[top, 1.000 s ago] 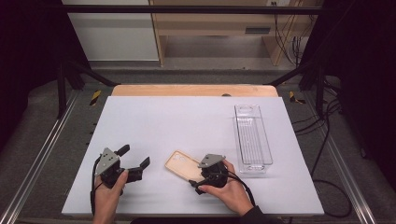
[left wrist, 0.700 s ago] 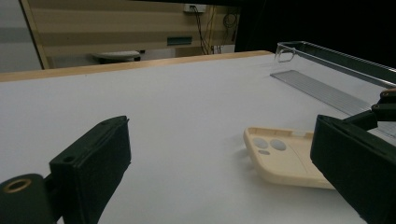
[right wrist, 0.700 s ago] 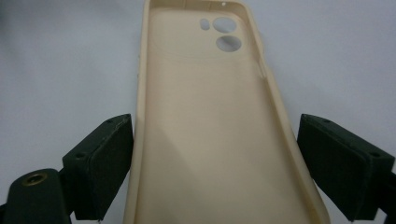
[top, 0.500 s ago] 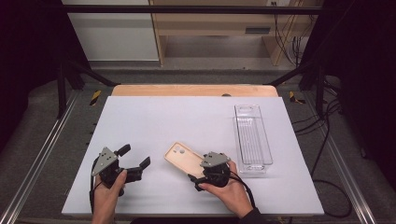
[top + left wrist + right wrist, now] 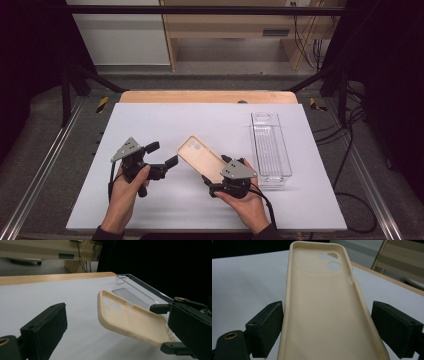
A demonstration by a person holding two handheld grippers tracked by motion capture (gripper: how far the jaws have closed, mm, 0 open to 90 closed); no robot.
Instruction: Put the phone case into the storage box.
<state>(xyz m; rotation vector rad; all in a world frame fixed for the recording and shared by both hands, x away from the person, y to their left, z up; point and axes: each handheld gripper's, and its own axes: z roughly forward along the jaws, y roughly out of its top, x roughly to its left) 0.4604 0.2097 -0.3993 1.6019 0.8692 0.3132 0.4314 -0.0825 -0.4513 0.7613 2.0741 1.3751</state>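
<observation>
R gripper holding the phone case up for a handover to L.

I'm holding the beige phone case by its bottom end in the R gripper, jaws clamped across its width w/ the side walls pressed between them in the right gripper view; the case is hanging just above the white table, between the two grippers, clear organiser tray just beside to the right; L gripper is sitting w/ jaws spread apart, empty, near the case's free end but not touching; to do this well, I'm judging L should close on the long side edges near the camera cutout, squarely, before R lets go; soft walls may flex, so grip lightly; case's long axis is running diagonally, camera end pointing away-left, hollow side facing up, slightly tilted.
</observation>
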